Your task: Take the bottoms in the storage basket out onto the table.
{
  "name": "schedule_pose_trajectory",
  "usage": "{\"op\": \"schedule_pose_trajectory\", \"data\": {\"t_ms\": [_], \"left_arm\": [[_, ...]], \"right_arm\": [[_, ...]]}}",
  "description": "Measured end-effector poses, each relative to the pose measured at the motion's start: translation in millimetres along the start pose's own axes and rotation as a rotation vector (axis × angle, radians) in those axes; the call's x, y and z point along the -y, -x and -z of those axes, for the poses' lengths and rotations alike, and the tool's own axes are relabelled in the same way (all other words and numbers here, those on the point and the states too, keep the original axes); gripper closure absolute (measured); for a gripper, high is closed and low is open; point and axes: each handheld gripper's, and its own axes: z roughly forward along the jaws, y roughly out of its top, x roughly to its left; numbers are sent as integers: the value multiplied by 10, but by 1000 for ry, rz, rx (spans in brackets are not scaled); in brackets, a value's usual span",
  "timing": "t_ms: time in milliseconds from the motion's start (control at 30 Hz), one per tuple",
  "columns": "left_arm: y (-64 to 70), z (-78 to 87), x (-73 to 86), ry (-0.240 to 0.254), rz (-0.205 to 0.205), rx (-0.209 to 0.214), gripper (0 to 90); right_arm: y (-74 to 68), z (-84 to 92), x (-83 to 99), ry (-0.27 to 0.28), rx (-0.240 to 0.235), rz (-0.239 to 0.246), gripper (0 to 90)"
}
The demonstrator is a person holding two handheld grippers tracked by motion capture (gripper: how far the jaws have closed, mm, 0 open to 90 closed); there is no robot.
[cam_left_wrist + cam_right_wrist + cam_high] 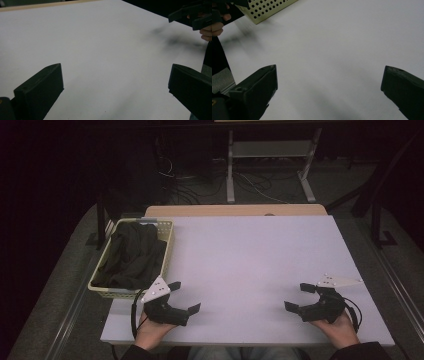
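Note:
My left gripper (184,296) rests near the front left of the white table (250,255), held in a hand, with its jaws wide open and nothing between them. In the left gripper view its two black jaws frame bare tabletop (100,50), and the other gripper (192,15) shows at the top right. My right gripper (298,296) sits near the front right, also open and empty. A pale perforated basket (166,252) stands at the table's left edge, with dark cloth (131,255) piled inside. Its corner (265,8) appears at the top left of the right gripper view.
A wooden strip (235,210) runs along the table's far edge. Beyond it on the floor stand a metal frame's legs (230,175) and loose cables (185,190). The white surface stretches wide between the two grippers.

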Motion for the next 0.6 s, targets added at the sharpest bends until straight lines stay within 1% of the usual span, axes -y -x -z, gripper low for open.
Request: {"op": "schedule_pose_trajectory", "data": {"t_ms": [367, 600], "left_arm": [[-1, -6, 0, -2, 3, 5, 0], [5, -10, 1, -6, 3, 9, 0]], "right_arm": [[-3, 7, 7, 6, -8, 4, 3], [-8, 7, 11, -3, -14, 0, 3]]}}
